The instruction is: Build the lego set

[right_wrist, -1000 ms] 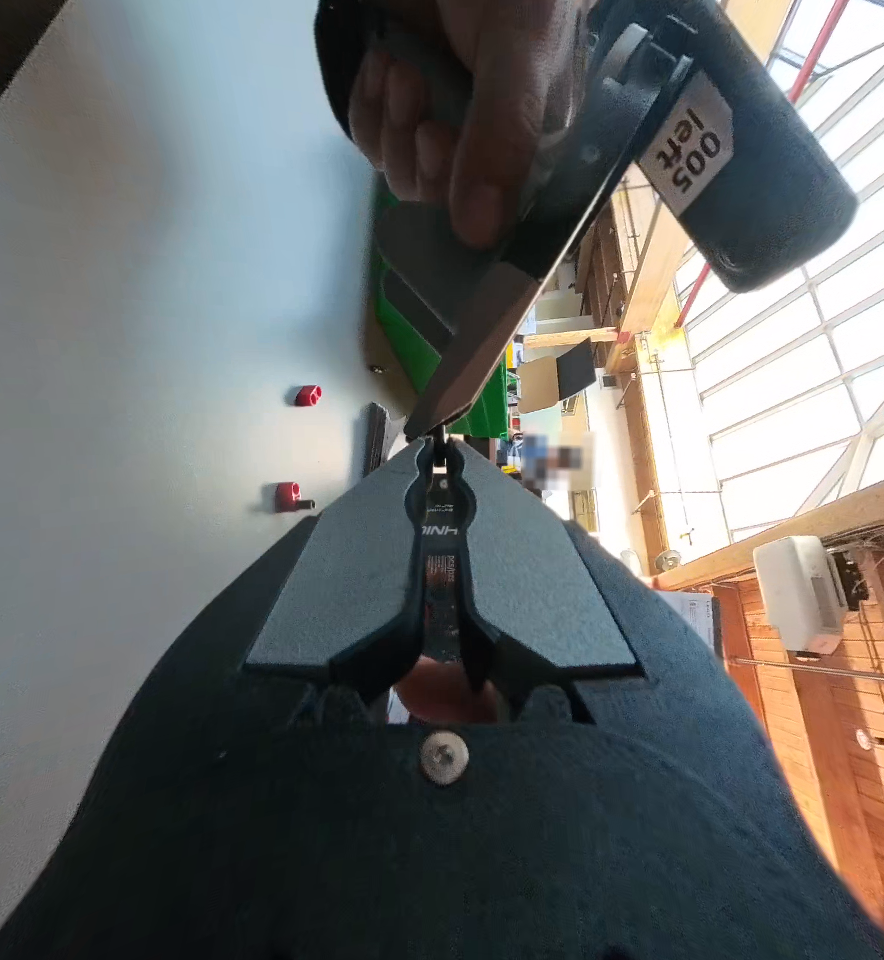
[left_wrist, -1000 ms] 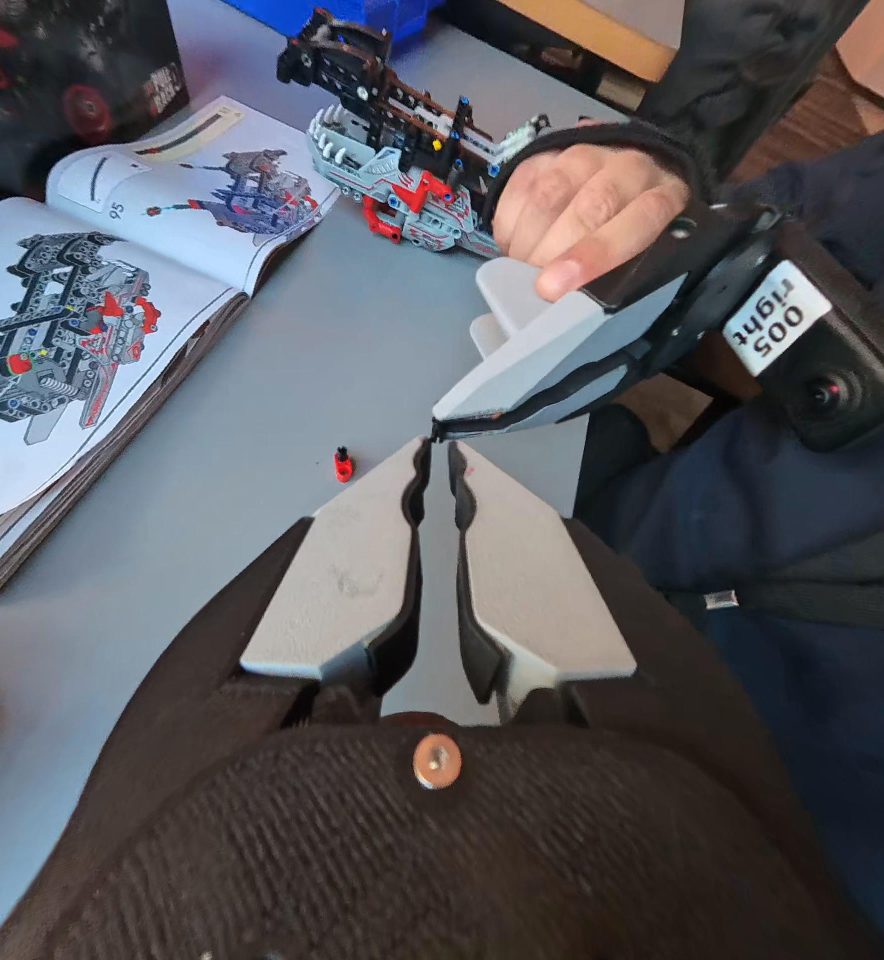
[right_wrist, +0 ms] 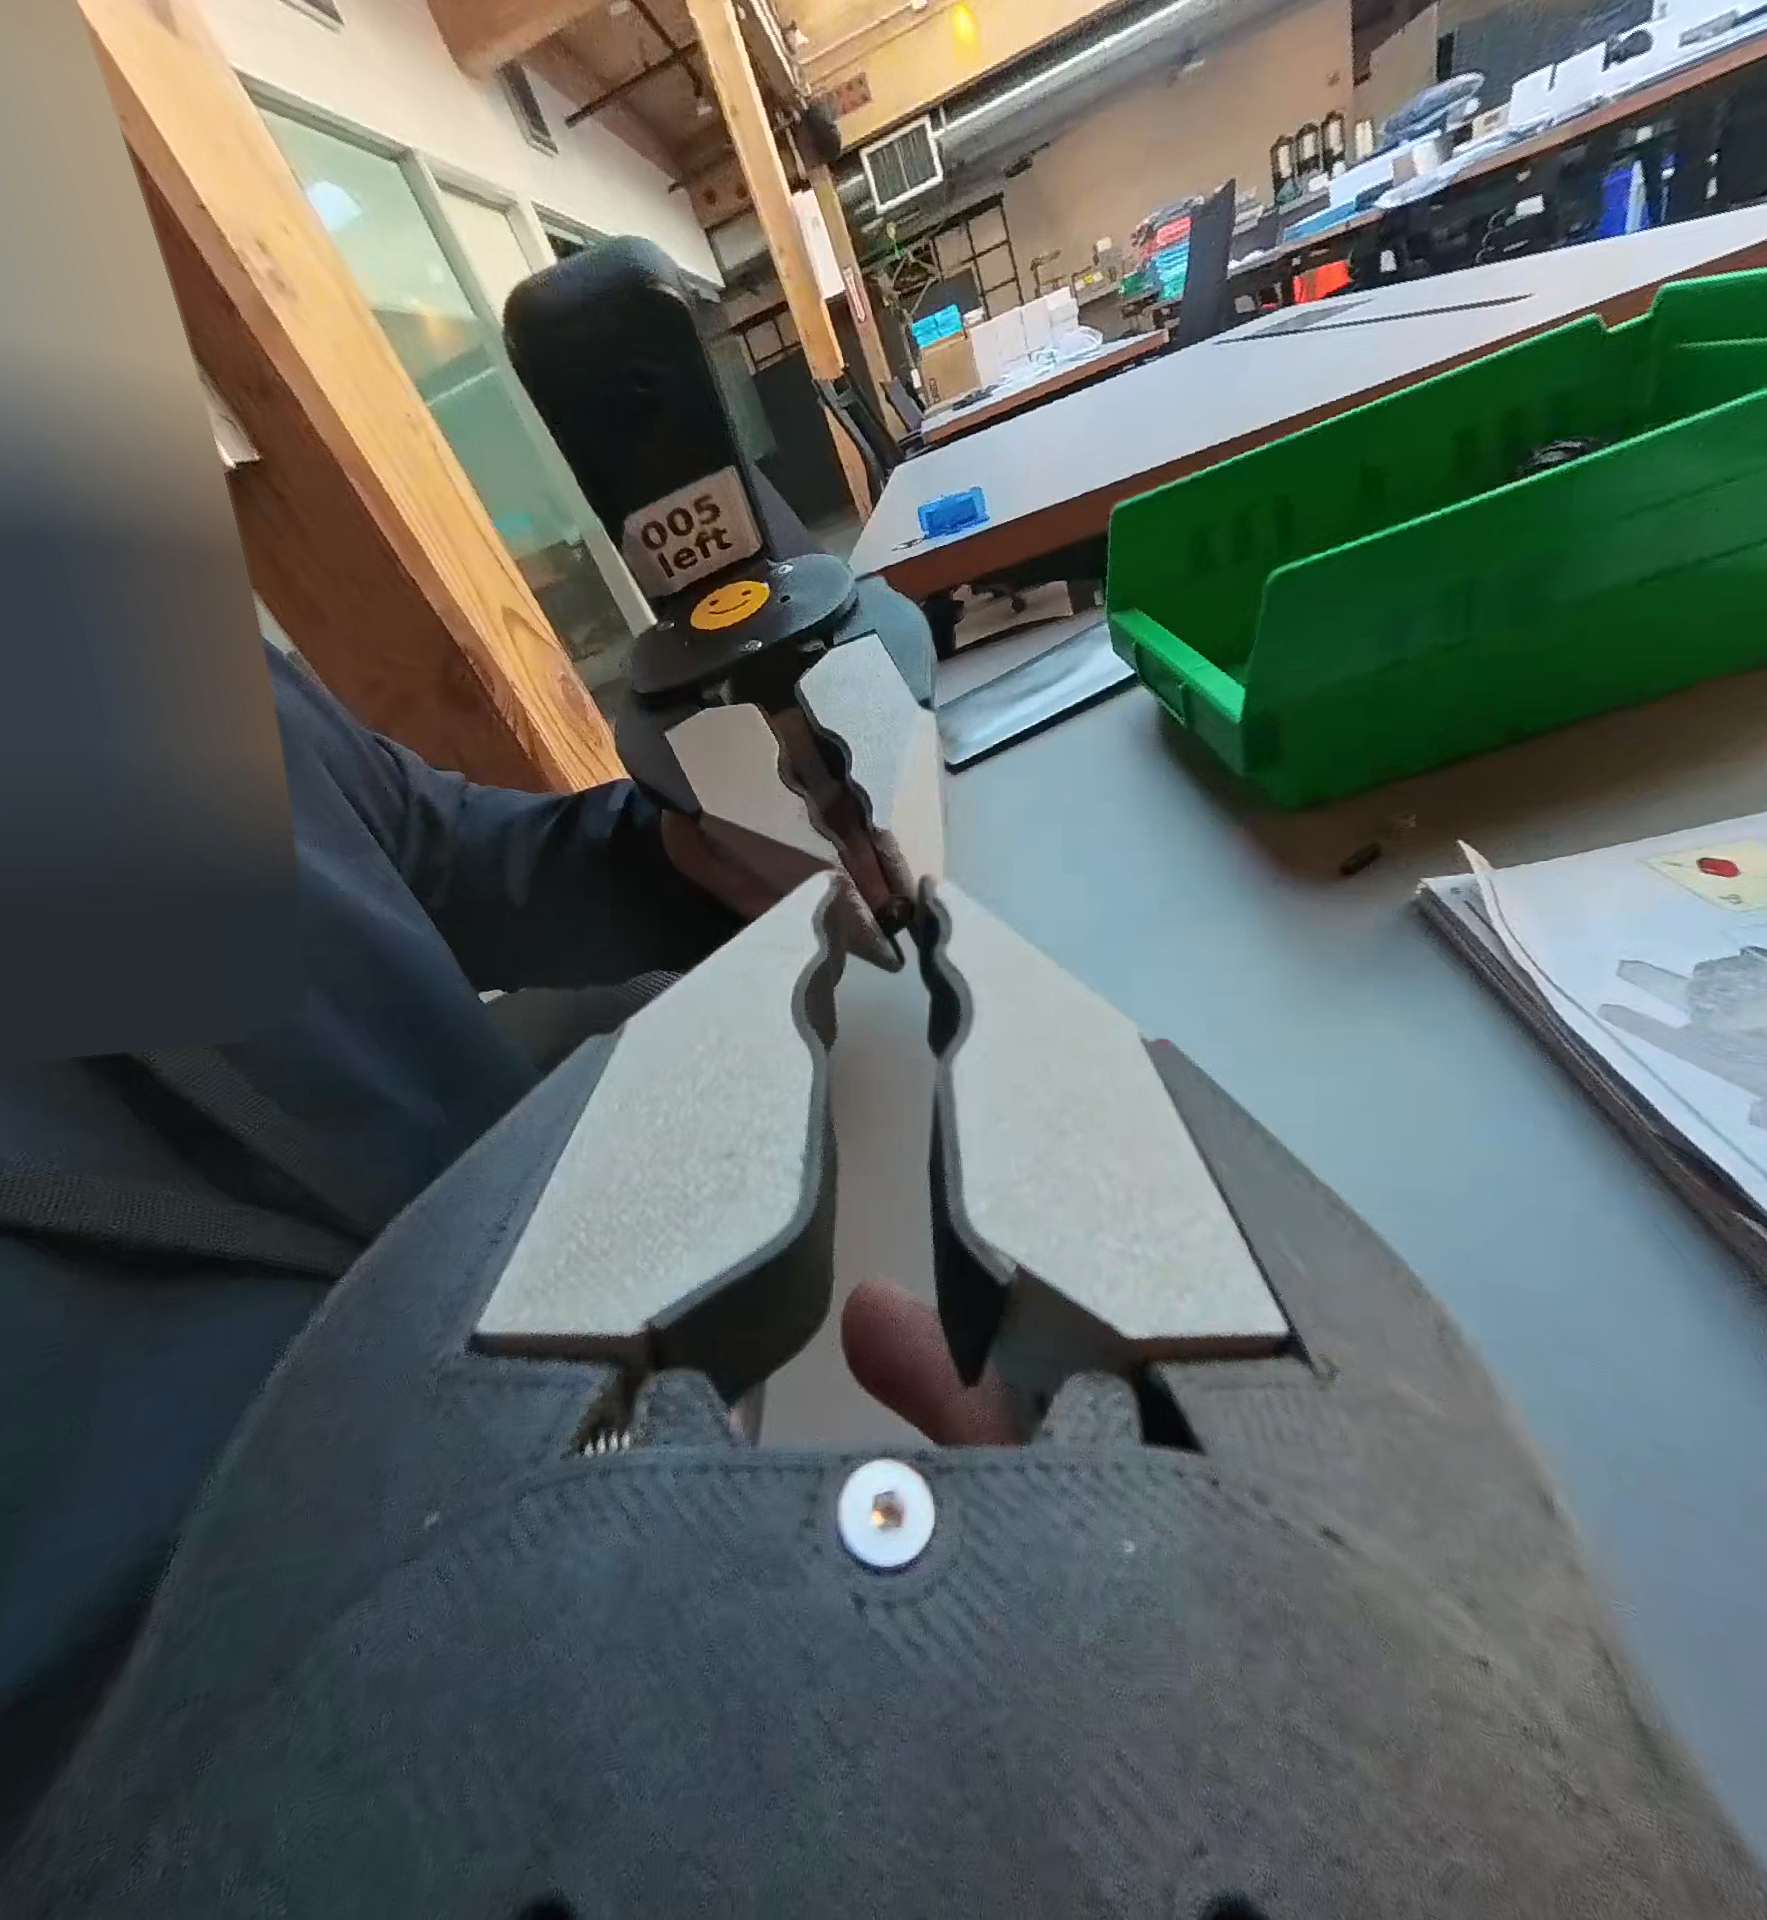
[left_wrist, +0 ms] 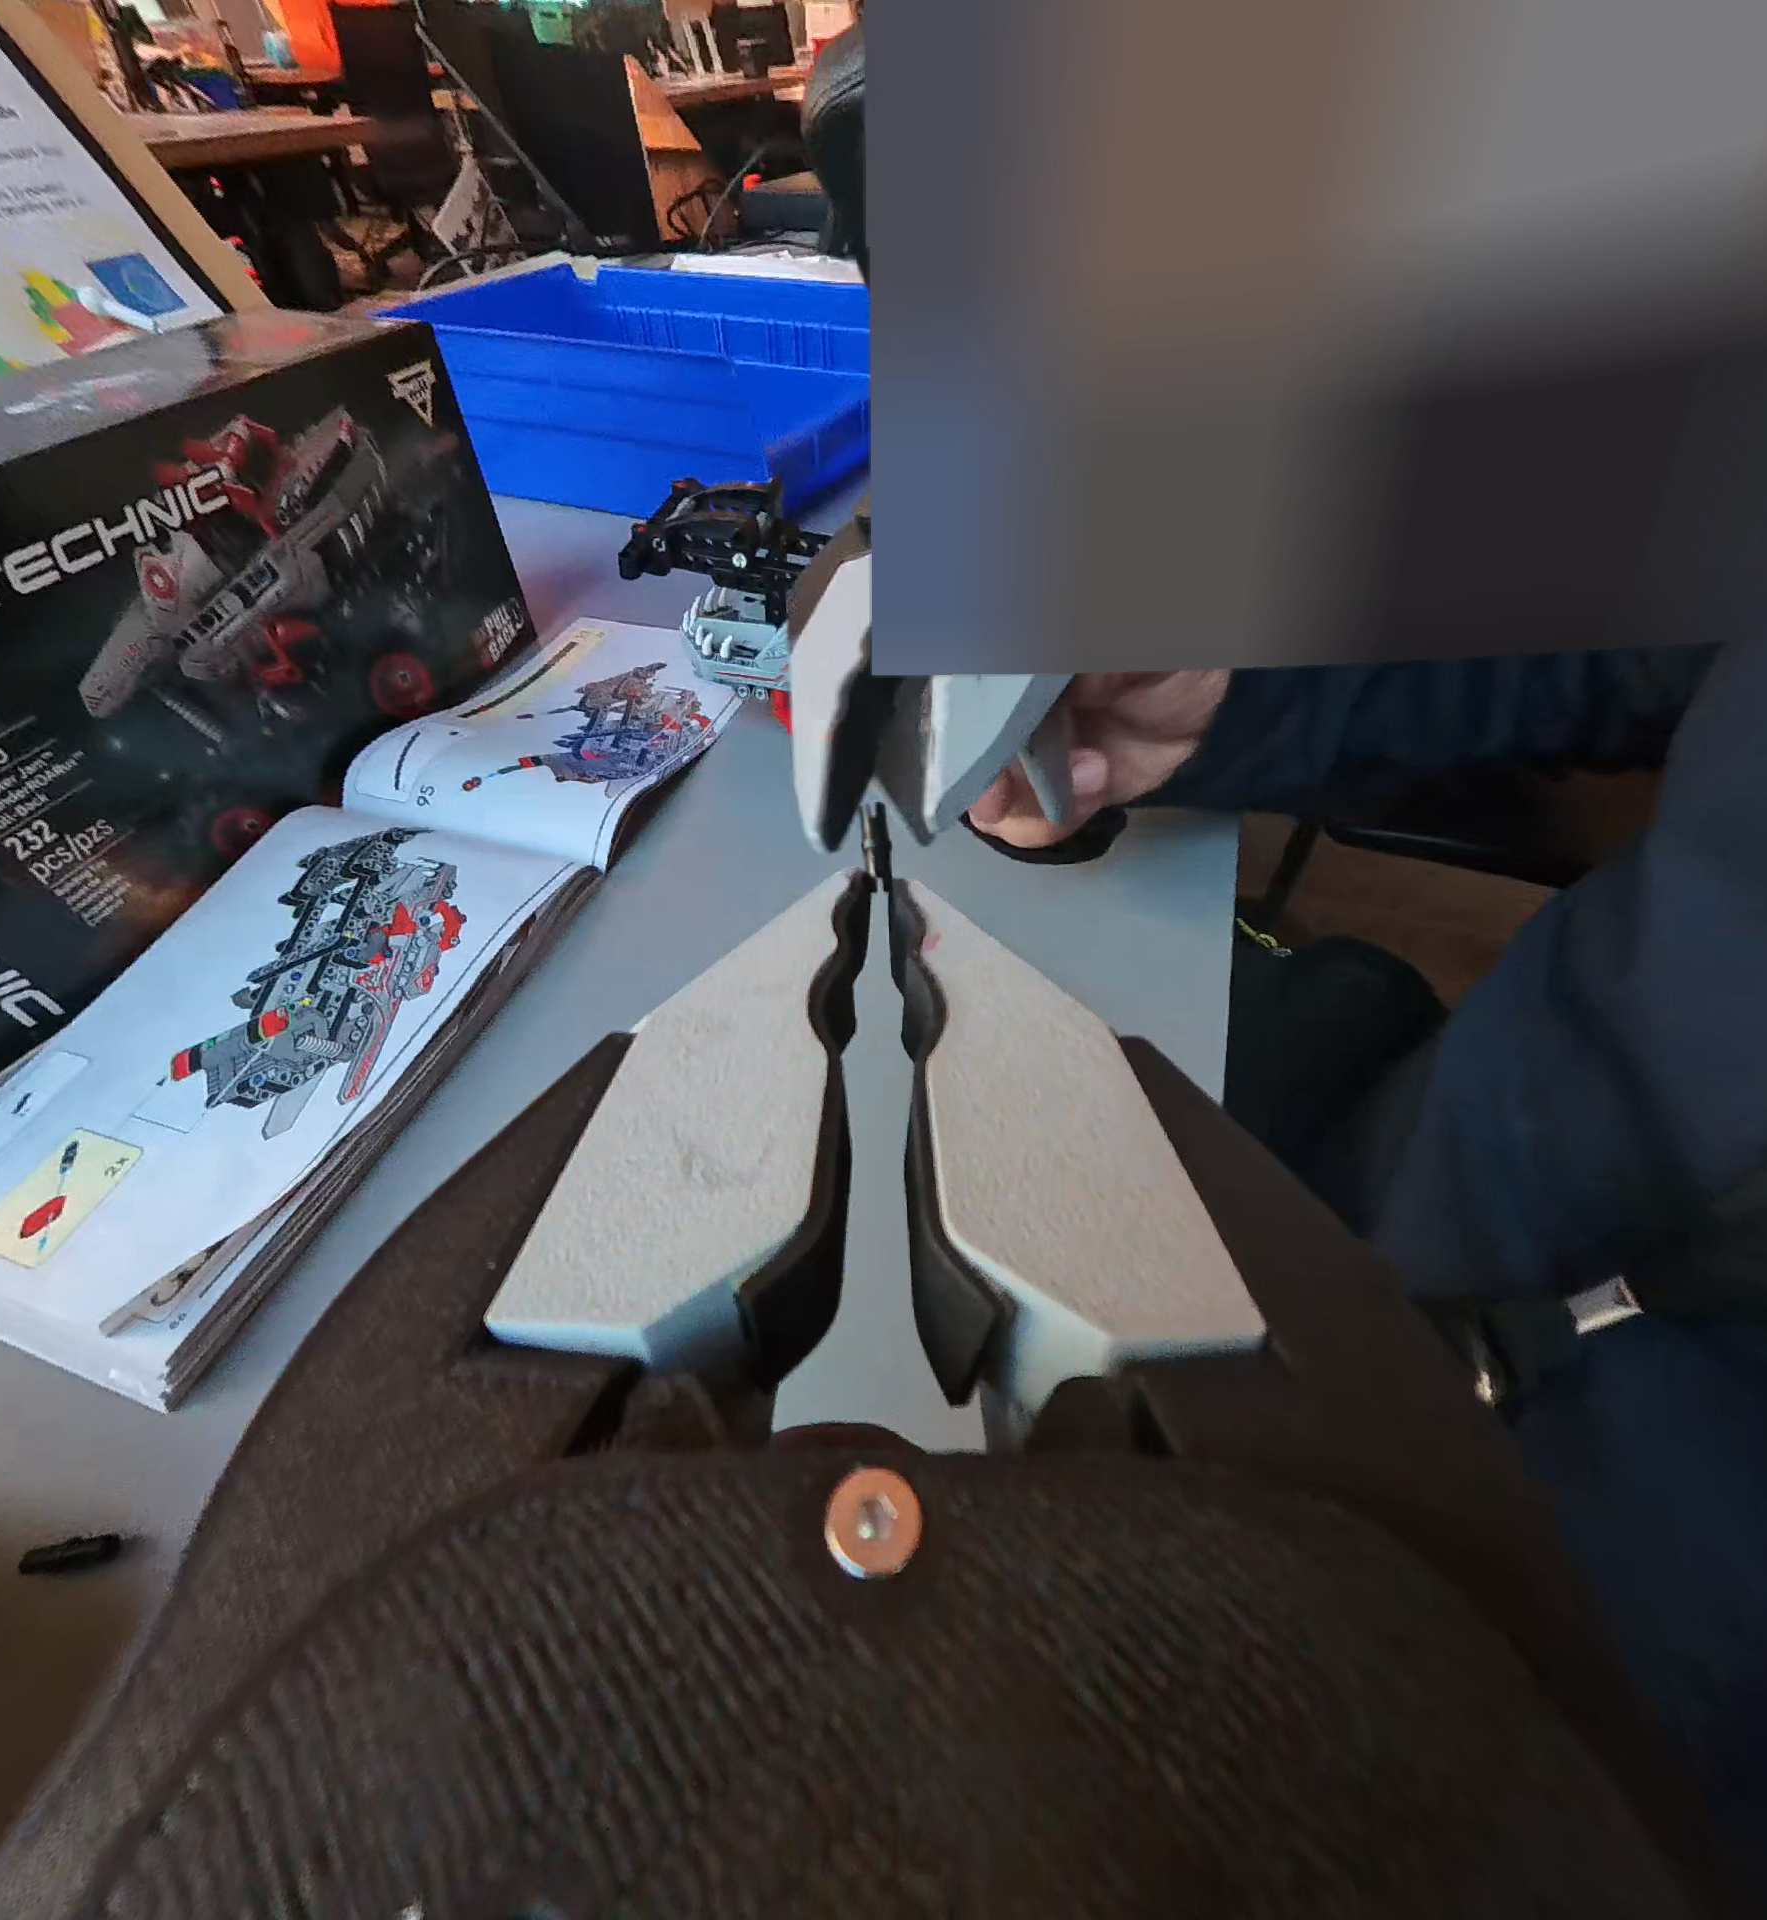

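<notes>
My left gripper (left_wrist: 877,883) is shut at its tips on a small black pin (left_wrist: 874,840). My right gripper (left_wrist: 877,836) comes down from above, its jaws slightly apart on either side of that pin. In the right wrist view my right gripper (right_wrist: 879,896) is open a little, and the left gripper (right_wrist: 894,930) points its closed tip with the dark pin (right_wrist: 894,914) into the gap. Both are held above the grey table (left_wrist: 713,894) near its edge. The partly built black, grey and red model (left_wrist: 728,582) stands behind, half hidden by the right gripper.
An open instruction booklet (left_wrist: 359,997) lies to the left and shows in the right wrist view (right_wrist: 1689,1039). The set's box (left_wrist: 183,644) and a blue bin (left_wrist: 650,374) stand behind. A green bin (right_wrist: 1481,582) sits farther off. A loose black piece (left_wrist: 68,1553) lies on the table. The loose black piece (left_wrist: 68,1553) is about equally far from each gripper, around 20 centimetres.
Both grippers have tilted up from the table while staying tip to tip. The right jaws, shut on the pin before, now stand slightly apart. The left tips now hold the pin.
</notes>
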